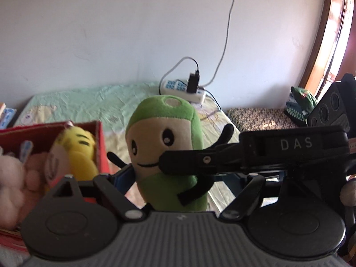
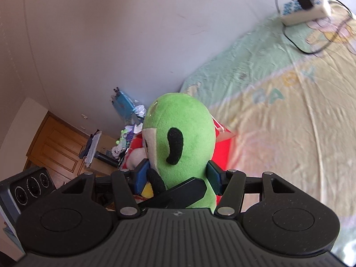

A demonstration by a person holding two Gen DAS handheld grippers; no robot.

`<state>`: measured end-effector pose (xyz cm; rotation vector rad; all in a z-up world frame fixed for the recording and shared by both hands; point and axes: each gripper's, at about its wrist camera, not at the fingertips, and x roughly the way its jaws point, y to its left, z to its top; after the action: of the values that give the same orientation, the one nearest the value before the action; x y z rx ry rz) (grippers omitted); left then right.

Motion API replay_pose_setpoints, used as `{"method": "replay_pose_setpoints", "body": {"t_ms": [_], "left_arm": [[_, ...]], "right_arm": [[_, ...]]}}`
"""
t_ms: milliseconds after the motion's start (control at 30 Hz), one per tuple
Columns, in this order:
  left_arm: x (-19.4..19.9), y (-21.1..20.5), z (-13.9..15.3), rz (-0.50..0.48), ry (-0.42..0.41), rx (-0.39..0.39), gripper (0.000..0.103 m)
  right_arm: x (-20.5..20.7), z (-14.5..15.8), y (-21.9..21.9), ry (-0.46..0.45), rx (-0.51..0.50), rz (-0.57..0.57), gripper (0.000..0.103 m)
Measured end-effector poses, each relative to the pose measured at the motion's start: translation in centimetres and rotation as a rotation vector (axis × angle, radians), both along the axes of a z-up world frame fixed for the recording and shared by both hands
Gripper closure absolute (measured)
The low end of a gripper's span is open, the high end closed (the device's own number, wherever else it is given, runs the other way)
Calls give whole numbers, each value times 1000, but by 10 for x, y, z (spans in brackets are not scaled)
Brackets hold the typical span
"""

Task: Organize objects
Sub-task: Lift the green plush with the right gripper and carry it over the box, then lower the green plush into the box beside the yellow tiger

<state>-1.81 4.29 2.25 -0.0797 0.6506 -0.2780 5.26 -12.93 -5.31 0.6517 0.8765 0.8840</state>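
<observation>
A green plush [image 1: 169, 133] with a beige smiling face and black arms stands upright above the bed, between the fingers of both grippers. My right gripper [image 2: 178, 175] is shut on the green plush [image 2: 184, 138], its blue pads pressing the plush from both sides. One of its black fingers [image 1: 200, 158] crosses the plush's face in the left wrist view. My left gripper [image 1: 178, 178] is open around the plush's lower body: the left pad [image 1: 124, 175] lies against it, while the right pad stands a little apart.
A red box [image 1: 101, 146] at the left holds a yellow plush [image 1: 80, 153] and pink plush toys. The bed sheet [image 1: 89, 102] carries a white power strip [image 1: 184, 91] with cables. A green toy [image 1: 302, 100] rests on a patterned cushion at the right. A white wall rises behind.
</observation>
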Motion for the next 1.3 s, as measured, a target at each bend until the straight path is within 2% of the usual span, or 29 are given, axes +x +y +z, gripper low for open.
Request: {"method": "replay_pose_setpoints", "body": {"t_ms": [167, 300, 433, 633, 867, 1033, 1300], "left_arm": [[-10, 38, 20, 23, -70, 7, 17], [-17, 77, 27, 42, -87, 12, 16], [-16, 112, 24, 50, -73, 9, 16], [-6, 153, 7, 24, -25, -17, 16], [8, 173, -22, -21, 49, -9, 15], [9, 179, -29, -35, 89, -11, 15], [-6, 191, -22, -43, 69, 20, 14]], "right_arm": [[-4, 21, 37, -65, 17, 23, 44], [-7, 29, 75, -78, 33, 34, 44], [-12, 28, 113, -76, 31, 32, 44], [-17, 20, 147, -72, 1, 1, 44], [-17, -3, 161, -26, -70, -83, 45], [-21, -1, 173, -56, -110, -138, 46], [-37, 6, 164, -33, -71, -217, 47]]}}
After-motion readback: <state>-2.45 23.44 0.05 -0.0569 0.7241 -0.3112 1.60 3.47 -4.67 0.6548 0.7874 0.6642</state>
